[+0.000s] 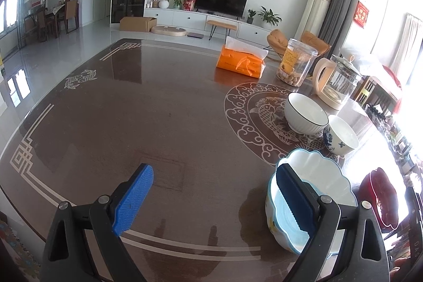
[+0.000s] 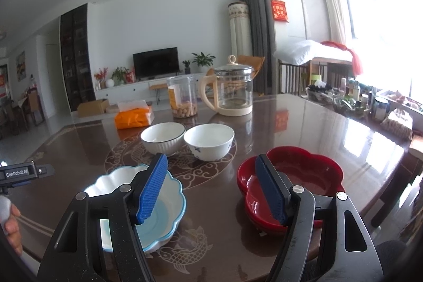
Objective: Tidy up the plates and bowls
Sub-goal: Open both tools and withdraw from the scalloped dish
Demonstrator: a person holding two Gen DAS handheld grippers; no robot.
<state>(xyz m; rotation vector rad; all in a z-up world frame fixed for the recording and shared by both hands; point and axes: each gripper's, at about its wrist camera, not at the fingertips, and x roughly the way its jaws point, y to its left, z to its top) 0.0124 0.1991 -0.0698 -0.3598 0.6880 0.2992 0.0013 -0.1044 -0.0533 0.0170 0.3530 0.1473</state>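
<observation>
Left gripper point(image 1: 215, 198) wide, empty, beside scalloped pale-blue ceramic dish point(image 1: 323, 177), right gripper point(image 2: 212, 189) wide, empty, beside lobed glossy red dish point(image 2: 314, 171)

Each gripper, the left gripper point(image 1: 214, 198) and the right gripper point(image 2: 212, 188), has black angular arms with round silver screws and ribbed blue pads point(image 2: 153, 188), while a bare-skinned hand point(image 2: 10, 226) shows beside a black "GenRobot.AI" body.

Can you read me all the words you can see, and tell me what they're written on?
"GenRobot.AI": on the black handle of the left claw.
Red wall hanging: gold characters, too blurred to read.
Jar label: print too small to read.
Orange tissue pack: print too small to read.
</observation>
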